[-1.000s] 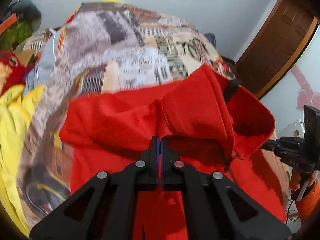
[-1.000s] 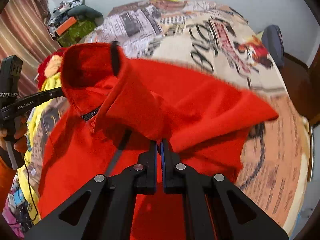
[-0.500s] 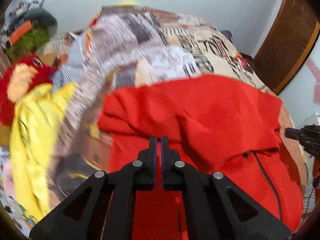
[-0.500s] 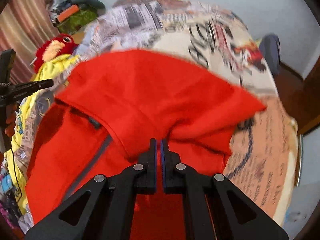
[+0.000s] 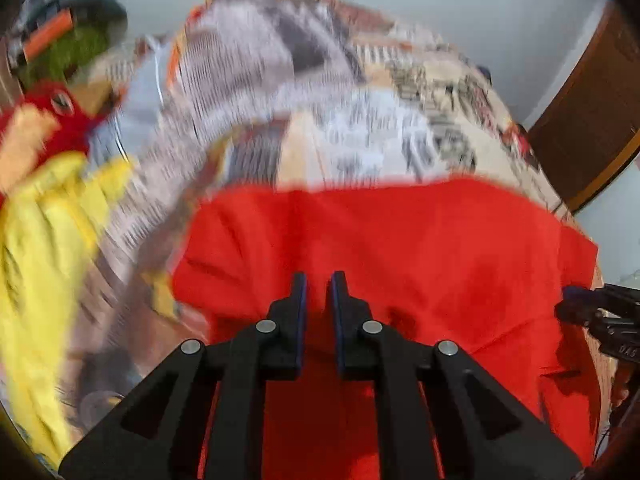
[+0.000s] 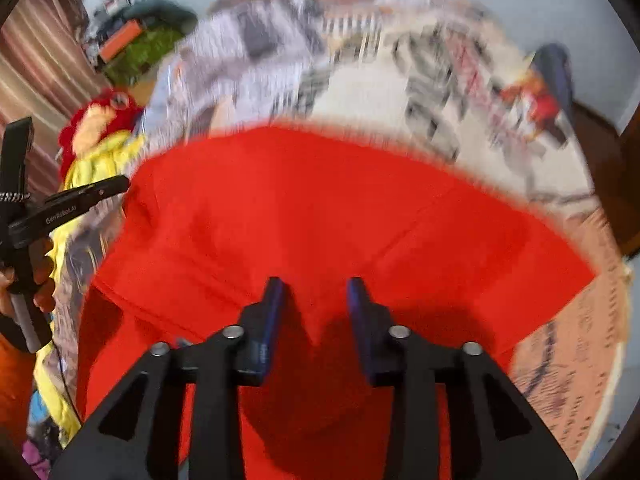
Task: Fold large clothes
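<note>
Step in hand: letting go at the end of a fold; the top part of the red garment lies doubled over its lower part, the folded edge on the far side.
Garment's place: spread on the bed, on the near half of the printed bedcover, under both tools.
Left tongs: jaws have just been opening; a narrow gap shows between the pads, with red cloth seen below through it and nothing pinched that I can make out.
Right tongs: jaws have just been opening, and stand wider apart than the left; a small peak of red cloth rises between the pads, which do not press on it.
Nearby: yellow clothing and a red plush toy lie at the left edge of the bed, apart from the fold.
Picture quality: both views are smeared by motion, so fine creases cannot be read.
Next move calls for: probably lifting both tongs clear without dragging the cloth, then taking one side edge to fold across; the loose peak under the right tongs may need flattening first.
</note>
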### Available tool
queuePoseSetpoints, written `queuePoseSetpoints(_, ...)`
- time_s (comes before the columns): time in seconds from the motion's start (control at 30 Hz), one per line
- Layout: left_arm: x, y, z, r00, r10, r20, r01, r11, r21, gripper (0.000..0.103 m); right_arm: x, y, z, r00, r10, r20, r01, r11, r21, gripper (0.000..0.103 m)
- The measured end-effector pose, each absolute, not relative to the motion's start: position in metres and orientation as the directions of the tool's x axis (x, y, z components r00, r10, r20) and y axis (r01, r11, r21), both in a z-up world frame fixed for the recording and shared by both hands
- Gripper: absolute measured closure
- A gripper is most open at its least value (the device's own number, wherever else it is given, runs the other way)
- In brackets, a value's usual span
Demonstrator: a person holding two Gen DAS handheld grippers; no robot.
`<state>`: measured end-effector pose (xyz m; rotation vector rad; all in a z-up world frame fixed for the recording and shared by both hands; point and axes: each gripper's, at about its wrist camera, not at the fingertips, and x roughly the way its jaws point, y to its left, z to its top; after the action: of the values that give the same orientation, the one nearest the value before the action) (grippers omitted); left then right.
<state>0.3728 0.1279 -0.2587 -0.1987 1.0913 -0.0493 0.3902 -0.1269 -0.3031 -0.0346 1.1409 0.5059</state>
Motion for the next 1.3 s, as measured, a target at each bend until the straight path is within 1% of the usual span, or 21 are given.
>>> queuePoseSetpoints(0.07, 0.367, 0.126, -0.282, 0.416, -0.116, -0.902, -0.035, 0.989, -0.143, 0.084, 0.383, -0.128, -0.318, 0.289, 0.367, -0.884, -0.413, 0.881, 0.231, 0.066)
queuePoseSetpoints(0.13, 0.360, 0.124, -0.301, 0.380, -0.053, -0.923, -0.006, 0.998, -0.059, 0.064, 0.372, -0.134, -0.320, 0.304, 0.382, -0.873, -0.431, 0.872, 0.231, 0.057)
queuePoseSetpoints(0.2, 0.346, 0.129, -0.306, 0.406, 0.018, -0.914, -0.007, 1.000, 0.017, 0.052, 0.361, -0.140, -0.318, 0.314, 0.370, -0.874, -0.446, 0.871, 0.208, 0.056)
queuePoseSetpoints(0.3, 0.332, 0.139, -0.308, 0.387, 0.073, -0.919, -0.007, 0.997, 0.076, 0.051, 0.347, -0.151, -0.315, 0.331, 0.345, -0.878, -0.441, 0.879, 0.179, 0.051)
queuePoseSetpoints(0.33, 0.328, 0.141, -0.306, 0.388, 0.082, -0.918, -0.009, 0.996, 0.085, 0.051, 0.347, -0.154, -0.315, 0.332, 0.339, -0.880, -0.436, 0.883, 0.175, 0.046)
queuePoseSetpoints(0.37, 0.323, 0.143, -0.302, 0.386, 0.091, -0.918, -0.011, 0.996, 0.094, 0.051, 0.345, -0.158, -0.314, 0.332, 0.326, -0.885, -0.426, 0.889, 0.168, 0.044)
queuePoseSetpoints(0.57, 0.299, 0.151, -0.269, 0.450, 0.095, -0.888, -0.011, 0.995, 0.100, 0.050, 0.344, -0.195, -0.312, 0.311, 0.340, -0.888, -0.318, 0.917, 0.239, 0.043)
queuePoseSetpoints(0.6, 0.298, 0.155, -0.263, 0.460, 0.088, -0.884, -0.019, 0.996, 0.089, 0.046, 0.344, -0.198, -0.309, 0.318, 0.340, -0.885, -0.303, 0.921, 0.245, 0.043)
queuePoseSetpoints(0.63, 0.298, 0.160, -0.259, 0.468, 0.081, -0.880, -0.034, 0.997, 0.073, 0.040, 0.343, -0.205, -0.305, 0.335, 0.332, -0.882, -0.280, 0.929, 0.243, 0.043)
queuePoseSetpoints(0.67, 0.299, 0.165, -0.255, 0.475, 0.077, -0.877, -0.058, 0.997, 0.056, 0.037, 0.343, -0.209, -0.302, 0.350, 0.326, -0.878, -0.267, 0.933, 0.240, 0.043)
queuePoseSetpoints(0.7, 0.299, 0.171, -0.253, 0.480, 0.078, -0.874, -0.091, 0.995, 0.039, 0.032, 0.342, -0.216, -0.298, 0.370, 0.321, -0.872, -0.247, 0.939, 0.240, 0.043)
queuePoseSetpoints(0.73, 0.302, 0.177, -0.251, 0.486, 0.081, -0.870, -0.129, 0.991, 0.021, 0.031, 0.342, -0.225, -0.294, 0.391, 0.315, -0.865, -0.219, 0.944, 0.245, 0.043)
queuePoseSetpoints(0.8, 0.308, 0.190, -0.250, 0.498, 0.065, -0.865, -0.191, 0.981, -0.036, 0.031, 0.347, -0.239, -0.290, 0.413, 0.302, -0.859, -0.157, 0.953, 0.259, 0.043)
queuePoseSetpoints(0.87, 0.316, 0.203, -0.255, 0.495, 0.017, -0.869, -0.235, 0.965, -0.116, 0.031, 0.353, -0.250, -0.290, 0.423, 0.299, -0.855, -0.107, 0.954, 0.280, 0.043)
queuePoseSetpoints(0.97, 0.329, 0.219, -0.267, 0.491, -0.095, -0.866, -0.277, 0.925, -0.259, 0.031, 0.365, -0.264, -0.294, 0.428, 0.297, -0.853, -0.034, 0.949, 0.314, 0.043)
queuePoseSetpoints(1.1, 0.346, 0.232, -0.298, 0.452, -0.283, -0.846, -0.334, 0.826, -0.455, 0.030, 0.382, -0.272, -0.304, 0.420, 0.327, -0.847, 0.009, 0.931, 0.364, 0.043)
queuePoseSetpoints(1.2, 0.359, 0.229, -0.314, 0.454, -0.367, -0.812, -0.334, 0.775, -0.537, 0.031, 0.394, -0.274, -0.315, 0.400, 0.364, -0.841, 0.027, 0.913, 0.407, 0.043)
queuePoseSetpoints(1.3, 0.371, 0.222, -0.318, 0.455, -0.396, -0.797, -0.301, 0.774, -0.557, 0.031, 0.407, -0.271, -0.327, 0.374, 0.399, -0.837, 0.041, 0.895, 0.444, 0.043)
